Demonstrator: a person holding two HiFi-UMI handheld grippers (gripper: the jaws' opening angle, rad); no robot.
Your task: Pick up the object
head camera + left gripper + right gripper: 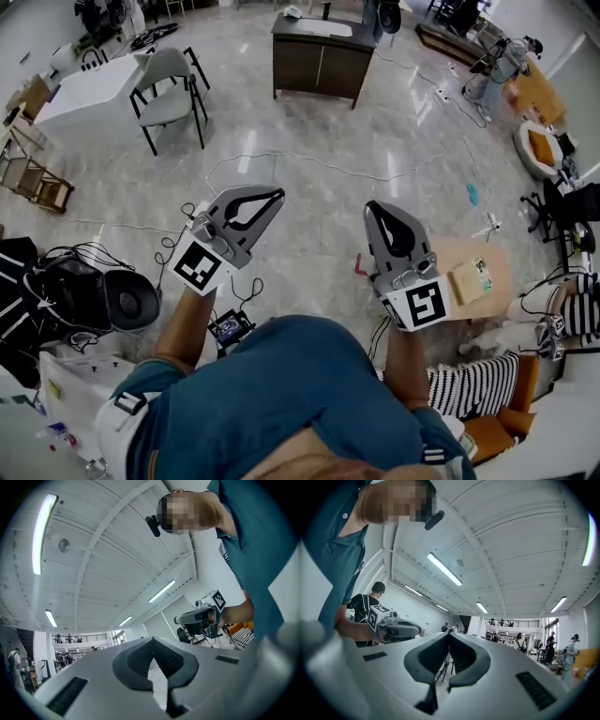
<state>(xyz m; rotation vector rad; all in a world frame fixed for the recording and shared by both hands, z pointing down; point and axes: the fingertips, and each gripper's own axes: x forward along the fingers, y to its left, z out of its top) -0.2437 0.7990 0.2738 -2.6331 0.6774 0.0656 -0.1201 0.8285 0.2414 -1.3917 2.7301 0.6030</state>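
Observation:
I hold both grippers up in front of my chest, over a grey tiled floor. The left gripper [277,194] points forward and to the right, its jaws closed tip to tip with nothing between them. The right gripper [372,204] points forward, jaws likewise together and empty. In the left gripper view, the left gripper [152,639] faces the ceiling and the right gripper [199,617] shows beyond it. In the right gripper view, the right gripper [449,633] also looks upward, with the left gripper [396,629] at its left. I cannot tell which object the task means.
A low wooden table [492,253] with a flat box [472,279] stands at the right. A grey chair [169,89], a white table [89,89] and a dark cabinet [319,56] stand farther off. Cables cross the floor; black bags [94,291] lie at the left.

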